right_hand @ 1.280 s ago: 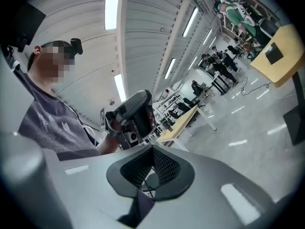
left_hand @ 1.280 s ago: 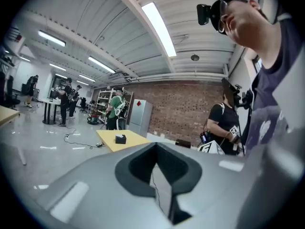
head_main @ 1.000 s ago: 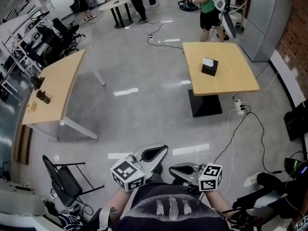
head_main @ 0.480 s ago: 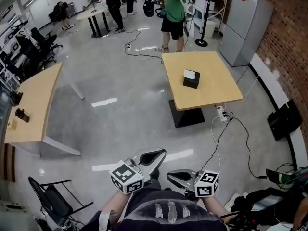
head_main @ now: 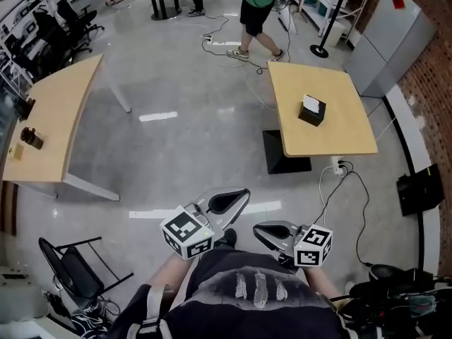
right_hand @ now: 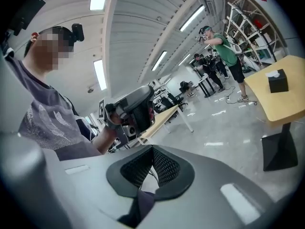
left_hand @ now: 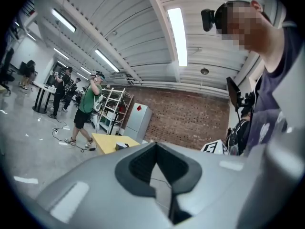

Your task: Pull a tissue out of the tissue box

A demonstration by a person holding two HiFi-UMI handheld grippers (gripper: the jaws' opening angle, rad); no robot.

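While both grippers hang close to the person's chest, the black block-shaped cardboard tissue box (head_main: pixel 312 111) sits well apart from them, far and to the right, on the square pale-wood table top (head_main: pixel 339 134). A crumpled white tissue (head_main: pixel 308 103) stands up from its top. The left gripper (head_main: pixel 229 200), of smooth grey moulded plastic with a black-and-white marker cube, has its jaws pressed together on nothing. The right gripper (head_main: pixel 268 232) is likewise closed and empty, its ribbed black pads (right_hand: pixel 164 168) meeting in a V. The glossy grey polished floor (head_main: pixel 198 140) stretches between the grippers and the table.
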